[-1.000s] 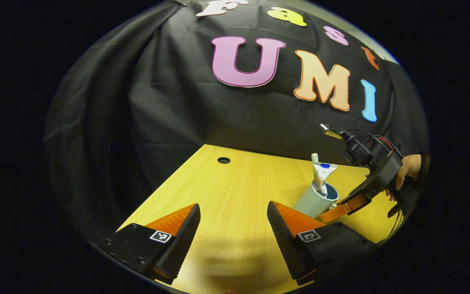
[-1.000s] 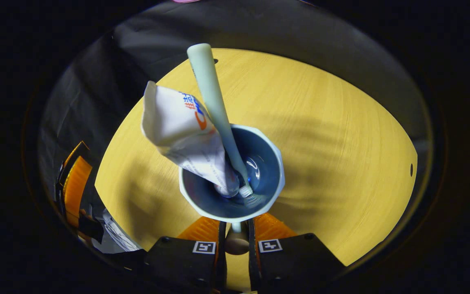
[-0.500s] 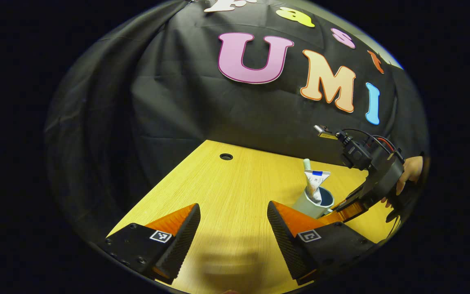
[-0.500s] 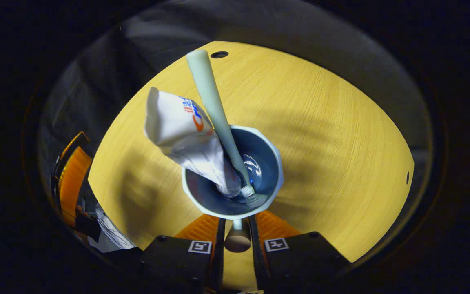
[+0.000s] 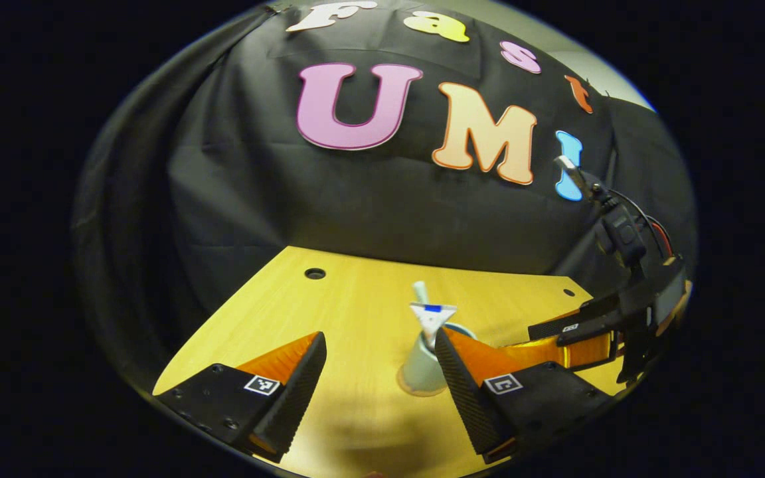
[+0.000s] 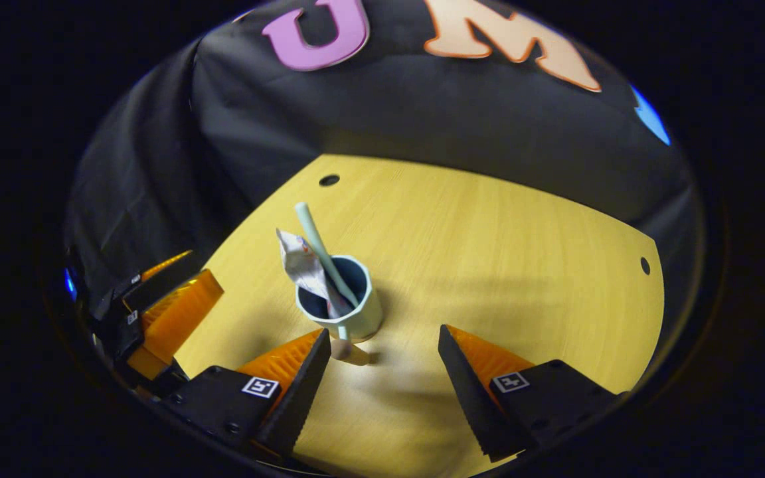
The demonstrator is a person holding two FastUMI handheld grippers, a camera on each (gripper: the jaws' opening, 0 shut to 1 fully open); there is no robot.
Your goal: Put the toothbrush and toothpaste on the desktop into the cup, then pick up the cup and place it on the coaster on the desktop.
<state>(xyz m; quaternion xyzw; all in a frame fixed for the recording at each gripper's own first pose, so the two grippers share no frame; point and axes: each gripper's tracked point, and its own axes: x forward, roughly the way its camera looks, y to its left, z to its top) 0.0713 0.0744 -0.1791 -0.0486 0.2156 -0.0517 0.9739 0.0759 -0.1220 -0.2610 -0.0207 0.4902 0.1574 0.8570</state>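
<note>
We see the cup [image 6: 339, 305], holding toothbrush [image 6: 316, 249] and toothpaste [image 6: 299, 265], on the coaster [image 5: 422, 388]; both grippers' fingers gape, empty; task looks finished.

Filled cup [image 6: 346, 312] upright on coaster [image 5: 422, 388]

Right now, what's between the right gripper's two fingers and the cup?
Nothing but bare desktop in the right gripper view; the right gripper stands open just short of the cup.

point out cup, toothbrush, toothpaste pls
cup [image 6: 364, 317]: right gripper view, outer wall.
toothbrush [image 6: 313, 236]: right gripper view, handle above the rim.
toothpaste [image 6: 297, 264]: right gripper view, tube body above the rim.
</note>
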